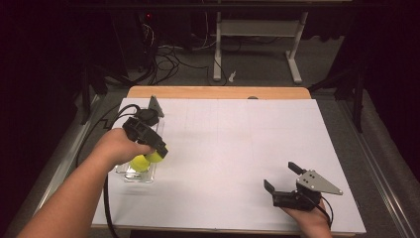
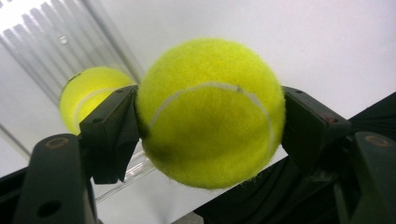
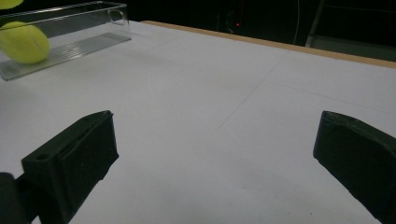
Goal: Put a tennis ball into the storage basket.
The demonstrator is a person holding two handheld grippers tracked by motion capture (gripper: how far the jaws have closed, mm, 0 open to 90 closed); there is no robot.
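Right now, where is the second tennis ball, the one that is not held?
In the high view, the second tennis ball lies in the clear tray at the table's left, beside the ball held by the left gripper.

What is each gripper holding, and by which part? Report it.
The left gripper clamps a tennis ball across its middle, one jaw on each side. The right gripper is open, holding nothing.

left tongs [image 1: 159, 154] grip tennis ball [image 1: 155, 156] over clear tray [image 1: 147, 177] | second ball [image 1: 140, 163] inside | right tongs [image 1: 282, 177] spread wide
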